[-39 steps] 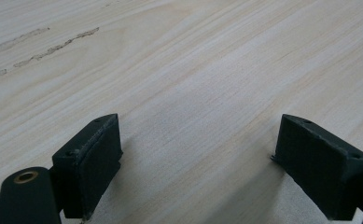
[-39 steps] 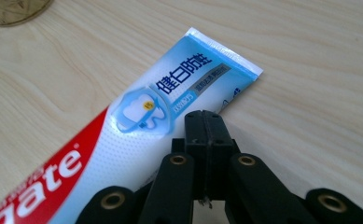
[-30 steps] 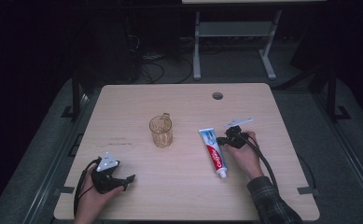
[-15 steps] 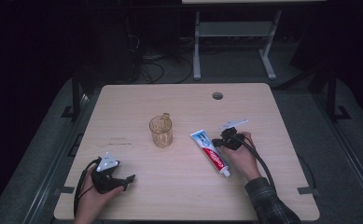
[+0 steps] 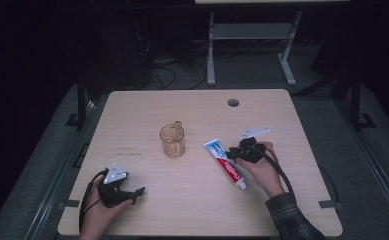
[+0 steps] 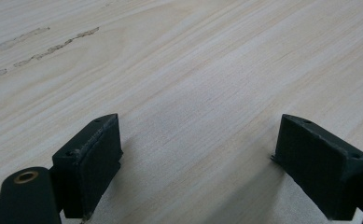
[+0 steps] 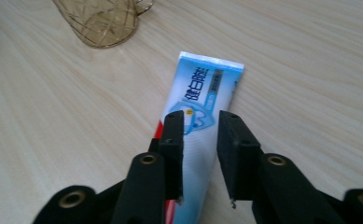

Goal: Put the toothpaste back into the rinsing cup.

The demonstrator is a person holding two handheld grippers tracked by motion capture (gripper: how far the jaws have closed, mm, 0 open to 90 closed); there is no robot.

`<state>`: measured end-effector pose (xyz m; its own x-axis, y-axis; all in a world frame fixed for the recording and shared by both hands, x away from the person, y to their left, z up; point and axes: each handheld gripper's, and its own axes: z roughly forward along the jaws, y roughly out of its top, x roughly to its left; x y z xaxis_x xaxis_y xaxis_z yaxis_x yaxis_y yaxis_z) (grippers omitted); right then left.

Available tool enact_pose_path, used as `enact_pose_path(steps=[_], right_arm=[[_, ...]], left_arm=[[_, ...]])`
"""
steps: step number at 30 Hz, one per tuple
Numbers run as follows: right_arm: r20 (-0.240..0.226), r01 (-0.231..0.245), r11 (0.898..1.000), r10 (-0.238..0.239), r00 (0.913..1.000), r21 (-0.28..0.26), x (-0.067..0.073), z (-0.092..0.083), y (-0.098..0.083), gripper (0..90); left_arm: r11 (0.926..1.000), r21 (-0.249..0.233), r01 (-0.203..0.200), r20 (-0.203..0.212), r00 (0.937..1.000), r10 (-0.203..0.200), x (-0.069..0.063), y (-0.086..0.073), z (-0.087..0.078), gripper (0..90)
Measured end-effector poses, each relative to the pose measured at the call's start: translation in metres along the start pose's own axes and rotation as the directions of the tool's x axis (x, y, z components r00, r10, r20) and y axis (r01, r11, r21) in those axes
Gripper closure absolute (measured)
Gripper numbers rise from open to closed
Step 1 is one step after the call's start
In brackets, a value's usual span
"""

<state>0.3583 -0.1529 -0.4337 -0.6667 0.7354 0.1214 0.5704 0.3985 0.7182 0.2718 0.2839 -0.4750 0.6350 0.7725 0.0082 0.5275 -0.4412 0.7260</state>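
The toothpaste tube (image 7: 198, 112) lies flat on the table (image 5: 192, 195) directly under the right gripper (image 7: 200, 140), its long axis running between the jaws toward the amber glass mug (image 7: 102, 21). Those jaws have just been opening and stand slightly apart, pressing on nothing. The left gripper (image 6: 198, 154) is held wide apart over bare wood, well away from the tube.

An amber glass mug (image 5: 172, 140) stands upright mid-table (image 5: 147, 107), a round hole (image 5: 233, 102) behind.
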Motion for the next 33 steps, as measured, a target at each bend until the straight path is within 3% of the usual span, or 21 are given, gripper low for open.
enact_pose_path(steps=[5, 12, 25, 33], right_arm=[[-0.001, 0.008, 1.0, -0.008, 1.0, 0.013, 0.011, -0.007, -0.001, 57.8], [0.002, 0.0, 1.0, 0.0, 1.0, 0.014, 0.021, -0.01, -0.007, 49.8], [0.042, -0.077, 0.996, 0.075, 0.9963, 0.048, 0.008, 0.019, -0.007, 38.4], [0.066, -0.075, 0.994, 0.07, 0.9954, 0.084, 0.009, 0.041, 0.007, 35.0]], left_arm=[[1.0, 0.0, 0.0, -0.001, 1.0, 0.0, 0.0, 0.0, 0.0, 13.2], [1.0, 0.0, 0.002, -0.001, 1.0, -0.002, 0.0, 0.0, 0.0, 13.2], [1.0, 0.001, 0.002, -0.001, 1.0, -0.002, 0.0, 0.0, 0.0, 13.2], [1.0, 0.0, 0.002, -0.001, 1.0, -0.002, -0.001, 0.0, -0.001, 13.2]])
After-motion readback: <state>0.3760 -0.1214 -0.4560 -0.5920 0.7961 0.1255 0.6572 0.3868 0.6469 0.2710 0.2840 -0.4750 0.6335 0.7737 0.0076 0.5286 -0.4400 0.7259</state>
